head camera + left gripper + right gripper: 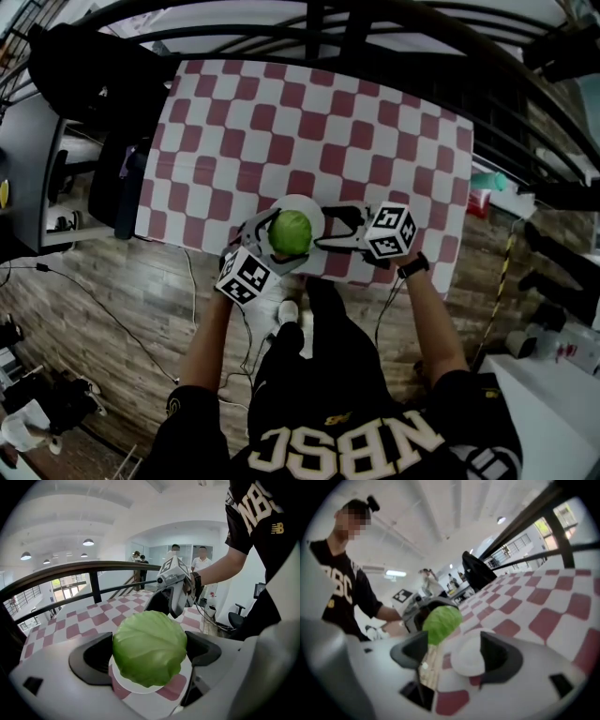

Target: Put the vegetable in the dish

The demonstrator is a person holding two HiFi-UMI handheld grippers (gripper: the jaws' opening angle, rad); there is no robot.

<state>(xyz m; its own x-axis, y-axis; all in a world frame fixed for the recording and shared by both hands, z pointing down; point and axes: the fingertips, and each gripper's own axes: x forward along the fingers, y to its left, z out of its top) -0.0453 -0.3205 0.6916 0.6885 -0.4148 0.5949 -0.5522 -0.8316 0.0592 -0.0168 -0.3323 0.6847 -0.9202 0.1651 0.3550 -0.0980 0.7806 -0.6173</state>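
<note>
On my left, the left tongs (150, 653) are clamped on the green cabbage (291, 232), one pad against each side, and hold it right over the white dish (305, 202) near the edge of the checkered surface (309, 112) closest to the person; I can't tell whether its underside touches the dish. To the right, my right tongs (458, 654) stand wide apart and grip nothing, facing the dish from its other side, with the dish showing between the two pads.
</note>
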